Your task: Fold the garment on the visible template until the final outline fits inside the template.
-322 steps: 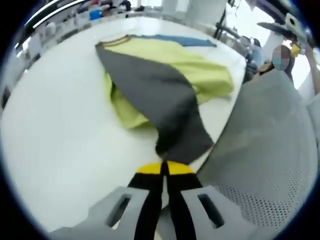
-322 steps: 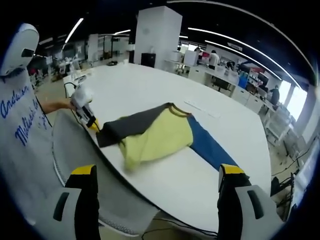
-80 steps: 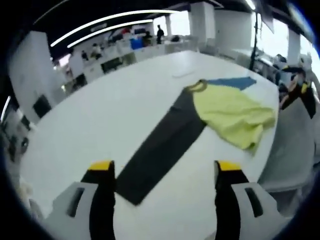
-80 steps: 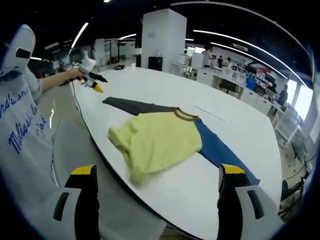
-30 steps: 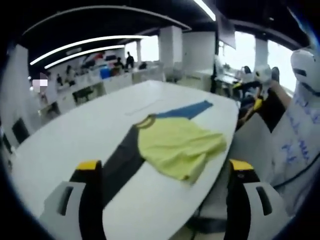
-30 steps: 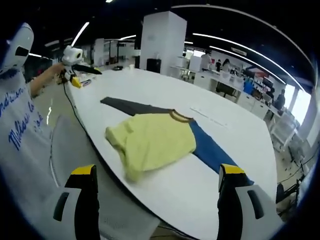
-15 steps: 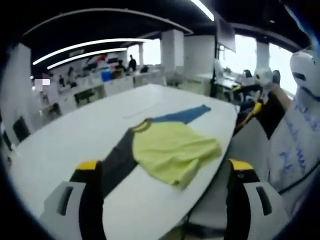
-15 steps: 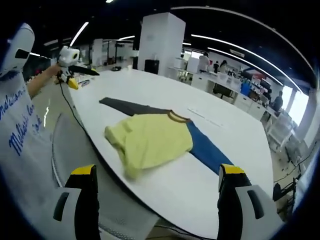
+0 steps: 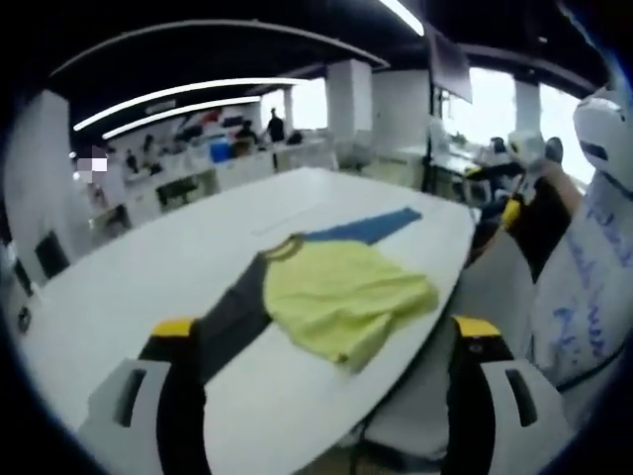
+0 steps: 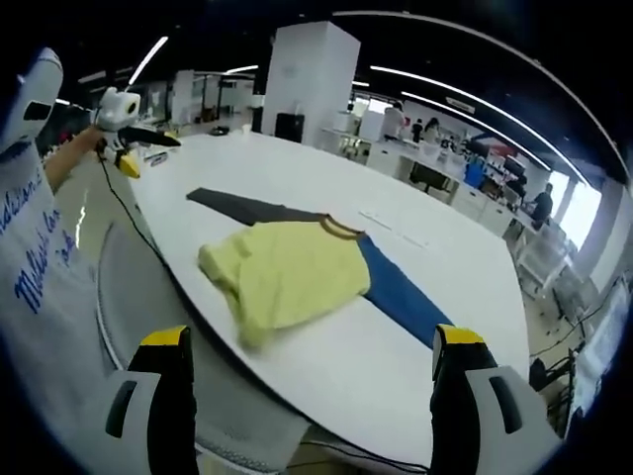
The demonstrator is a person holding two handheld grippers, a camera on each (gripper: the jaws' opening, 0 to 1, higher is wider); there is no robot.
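A long-sleeved garment lies on the white table [image 10: 297, 168] near its edge. Its yellow body [image 10: 282, 269] is bunched up, the grey sleeve [image 10: 242, 208] is stretched flat to one side and the blue sleeve [image 10: 401, 297] to the other. My right gripper [image 10: 312, 338] is open, held back off the table with nothing between the jaws. My left gripper [image 9: 326, 329] is also open and empty, facing the yellow body [image 9: 341, 302], grey sleeve [image 9: 232, 322] and blue sleeve [image 9: 366, 226] from the other side. The left gripper [image 10: 124, 139] appears far left in a hand.
A grey mesh chair [image 10: 148, 297] stands against the table edge by the garment. A person's white printed shirt [image 9: 593, 287] is close at the right. A faint pale strip [image 10: 396, 230] lies on the table beyond the collar. Desks and people stand far behind.
The left gripper has let go of the grey sleeve, which now lies flat on the table, and has drawn back. Over the last second both views only shifted slightly; the garment stays put.
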